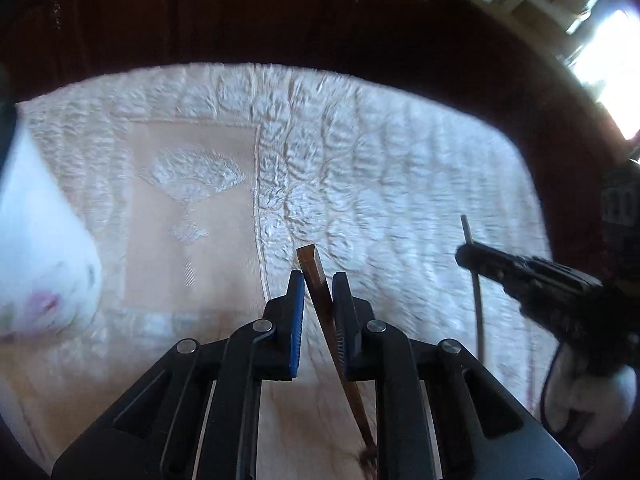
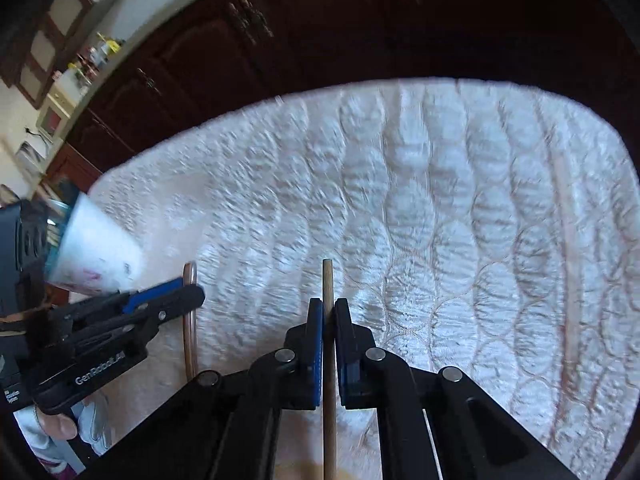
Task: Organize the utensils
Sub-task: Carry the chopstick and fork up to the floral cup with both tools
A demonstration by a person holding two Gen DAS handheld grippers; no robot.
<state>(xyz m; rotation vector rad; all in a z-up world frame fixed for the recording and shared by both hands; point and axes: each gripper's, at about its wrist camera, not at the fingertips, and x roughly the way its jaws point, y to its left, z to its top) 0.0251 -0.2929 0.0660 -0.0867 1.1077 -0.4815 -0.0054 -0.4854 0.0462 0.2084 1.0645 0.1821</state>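
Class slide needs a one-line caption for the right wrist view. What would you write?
Right gripper shut on a pale wooden stick above a quilted white cloth; left gripper alongside.

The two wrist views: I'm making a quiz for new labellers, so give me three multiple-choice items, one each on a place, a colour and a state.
1. Where does the white cup stand from the right gripper?
A. left
B. right
C. beneath it

2. What colour is the flat square-ended stick in the left gripper?
A. green
B. dark brown
C. white

3. How is the thin round pale wooden stick held?
A. lying loose on the quilted white cloth
B. clamped between the right gripper's fingers
C. standing in the cup

Answers: 1 A, the right wrist view shows it at the left edge; 2 B, brown against the cloth; 3 B, the pads close on it.
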